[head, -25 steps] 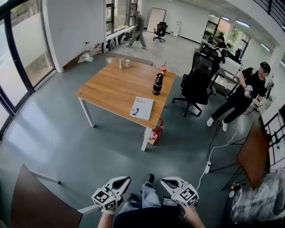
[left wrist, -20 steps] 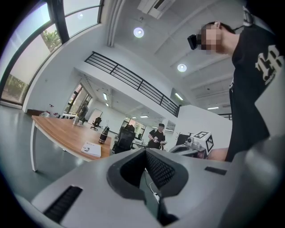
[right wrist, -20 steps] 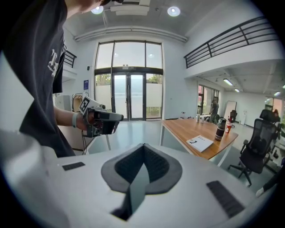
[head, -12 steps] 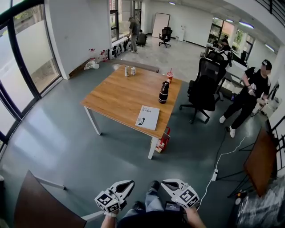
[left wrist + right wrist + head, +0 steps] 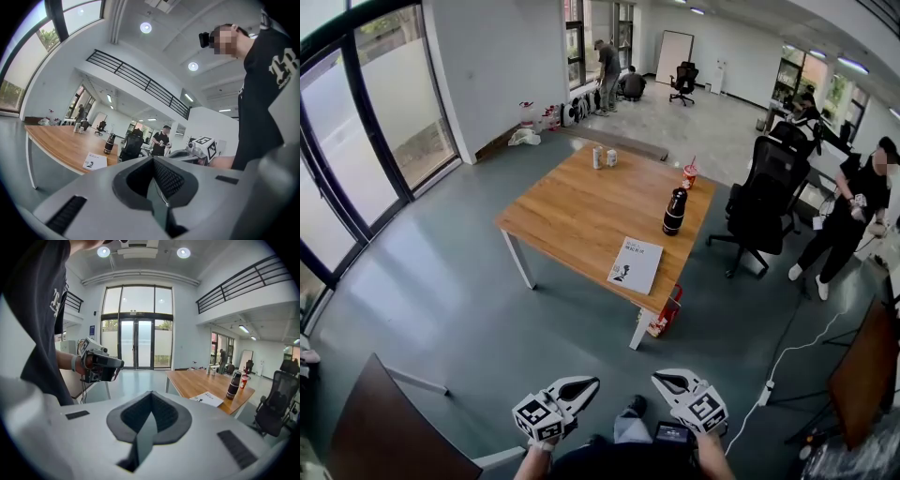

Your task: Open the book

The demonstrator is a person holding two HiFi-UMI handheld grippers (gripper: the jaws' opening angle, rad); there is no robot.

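Head view is showing a wooden bench [image 5: 572,211] standing well ahead on the grey floor [image 5: 441,309], with a closed white book [image 5: 636,264] lying near its nearest corner. Low down, the left gripper [image 5: 591,383] and right gripper [image 5: 660,379] are hovering side by side, both fully closed and gripping nothing.

Tabletop [image 5: 572,216] mid-frame. Book [image 5: 636,264] on it by the lower-right edge, bottle [image 5: 674,211] just above the book, cup [image 5: 689,175] above that, cans [image 5: 603,157] at the top edge. Chair [image 5: 766,202] right of the tabletop. Left tool [image 5: 589,383] and right tool [image 5: 660,380] bottom centre, well apart from it.
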